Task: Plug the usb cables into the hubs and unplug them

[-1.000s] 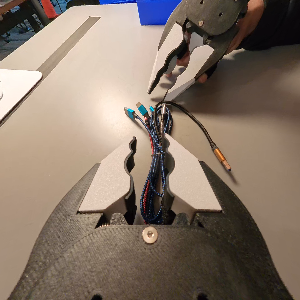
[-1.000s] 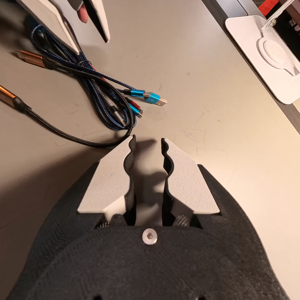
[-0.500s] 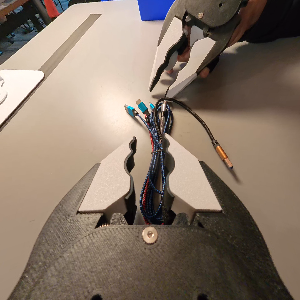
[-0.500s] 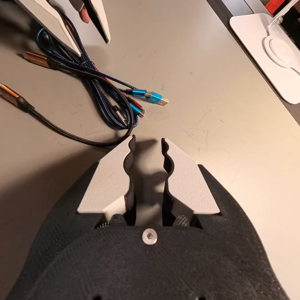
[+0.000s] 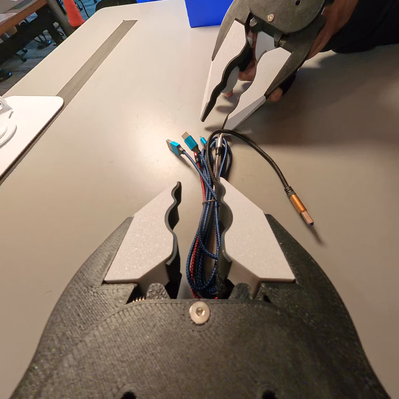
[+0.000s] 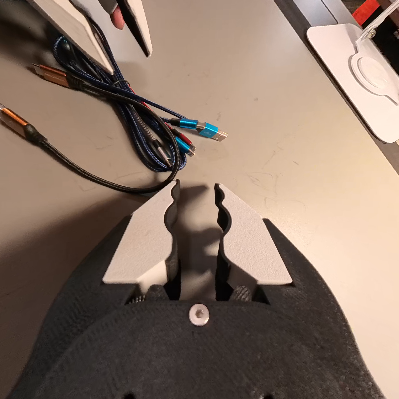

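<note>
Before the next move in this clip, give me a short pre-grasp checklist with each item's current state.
1. Left gripper open around the blue braided cable bundle: ok, bundle lies between the fingers.
2. Right gripper open and empty: ok.
3. Blue USB-A plug free on the table: ok.
4. Black cable clear of the right gripper: not ok, it loops just ahead of the fingertips.
5. Hub in view: not ok, none visible.

Two grippers (image 5: 199, 185) (image 6: 196, 185), one cable bundle (image 6: 140, 121), one black cable (image 5: 259, 155).
</note>
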Available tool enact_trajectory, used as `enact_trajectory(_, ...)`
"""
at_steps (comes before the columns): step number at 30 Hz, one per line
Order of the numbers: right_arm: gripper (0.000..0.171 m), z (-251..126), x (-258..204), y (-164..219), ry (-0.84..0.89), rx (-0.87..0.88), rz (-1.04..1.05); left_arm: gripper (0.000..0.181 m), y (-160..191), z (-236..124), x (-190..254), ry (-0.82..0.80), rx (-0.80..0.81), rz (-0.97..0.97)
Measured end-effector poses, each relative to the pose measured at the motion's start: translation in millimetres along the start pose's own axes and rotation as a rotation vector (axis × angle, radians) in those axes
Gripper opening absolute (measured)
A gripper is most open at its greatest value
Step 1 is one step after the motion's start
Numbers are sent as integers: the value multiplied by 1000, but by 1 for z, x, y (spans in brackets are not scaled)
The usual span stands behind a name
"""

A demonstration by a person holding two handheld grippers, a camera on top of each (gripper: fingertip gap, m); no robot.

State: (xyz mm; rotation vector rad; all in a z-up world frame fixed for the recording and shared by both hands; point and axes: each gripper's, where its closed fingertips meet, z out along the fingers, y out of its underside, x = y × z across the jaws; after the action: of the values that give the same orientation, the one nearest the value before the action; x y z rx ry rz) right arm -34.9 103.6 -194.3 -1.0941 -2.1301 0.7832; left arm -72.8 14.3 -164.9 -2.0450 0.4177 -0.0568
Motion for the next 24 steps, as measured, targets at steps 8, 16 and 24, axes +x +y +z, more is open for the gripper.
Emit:
enact_trajectory(8,32,0,-1,0,-4,1,-3,38,1,1,-9,-30,-6,-49)
enact_trajectory(16,32,-1,-2,-1,-5,5,-18,47,-36,-62,-48,-296,114,-14)
enact_trajectory(24,32,-1,-3,-1,-6,5,-18,52,-7,-264,-143,-722,-296,60)
